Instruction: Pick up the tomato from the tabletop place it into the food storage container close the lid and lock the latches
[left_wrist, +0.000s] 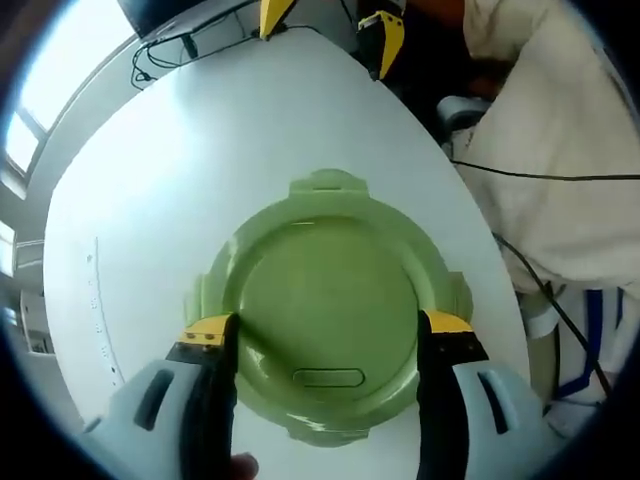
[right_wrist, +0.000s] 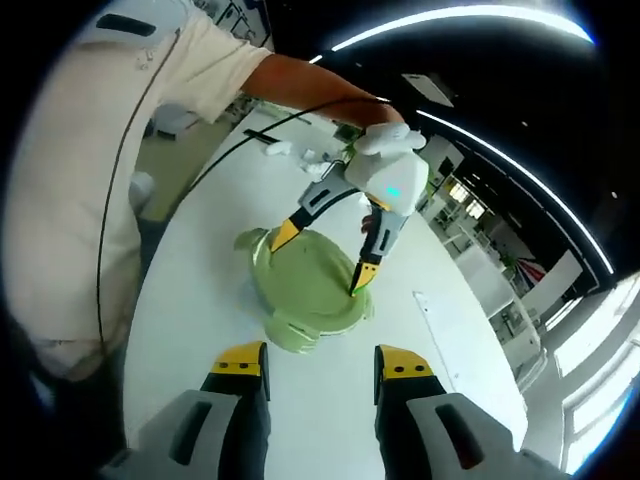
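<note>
Left fingers (left_wrist: 205, 330) spread, straddling the green lidded container (left_wrist: 325, 320); right fingers (right_wrist: 240, 360) apart

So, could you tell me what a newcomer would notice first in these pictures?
The round green container, lid on, sits mid-table on the white table. The left gripper hangs over it with its jaws spread across the lid, while the right gripper waits open, short of it.

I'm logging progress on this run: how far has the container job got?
The lid sits on the green food storage container; no tomato lies on the table, so it's presumably inside. The open left gripper straddles the lid, the open right gripper waits apart. Locking the latches seems left; I can't tell their state.
</note>
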